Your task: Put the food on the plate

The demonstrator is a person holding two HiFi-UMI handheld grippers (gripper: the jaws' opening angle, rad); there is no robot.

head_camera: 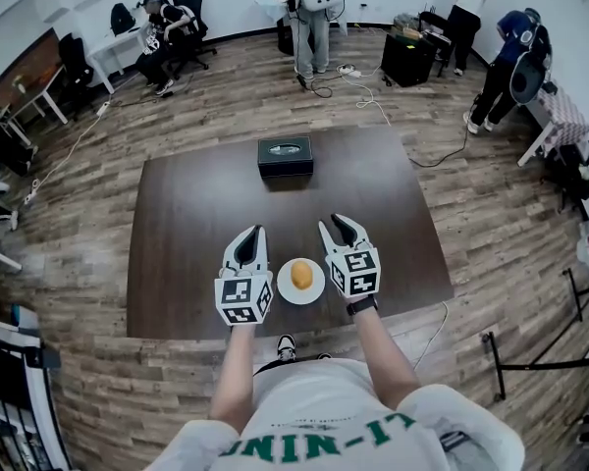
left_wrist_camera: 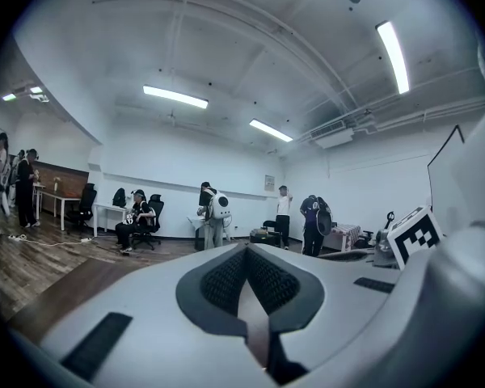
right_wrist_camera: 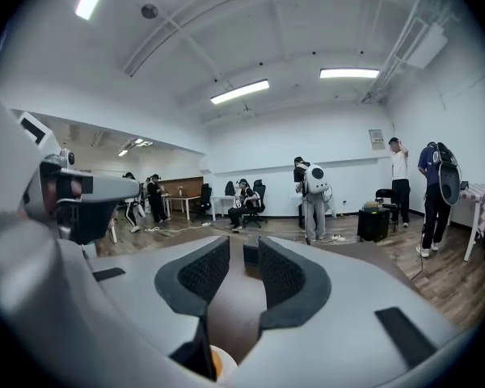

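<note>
Near the front edge of the desk (head_camera: 191, 214), about midway along it, a small round white plate (head_camera: 314, 288) sits flat on the dark, matte brown top. On its middle lies the food (head_camera: 301, 276), a smooth, rounded, yellow-orange lump; from here it might be a bread roll or a fruit.

Just left of the plate hovers the left gripper (head_camera: 257, 231), a pale grey plastic shell with dark ribbed pads (left_wrist_camera: 222, 280). Those pads are pinched together at the tips with nothing between them. Just right of the plate is the right gripper (head_camera: 338, 224). Its ribbed pads (right_wrist_camera: 283, 277) stand slightly apart and parallel, with only bare desk in the gap. Each gripper carries a cube of black-and-white square markers.

At the back edge sits a dark rectangular box (head_camera: 285, 155) with an oval slot on top.
</note>
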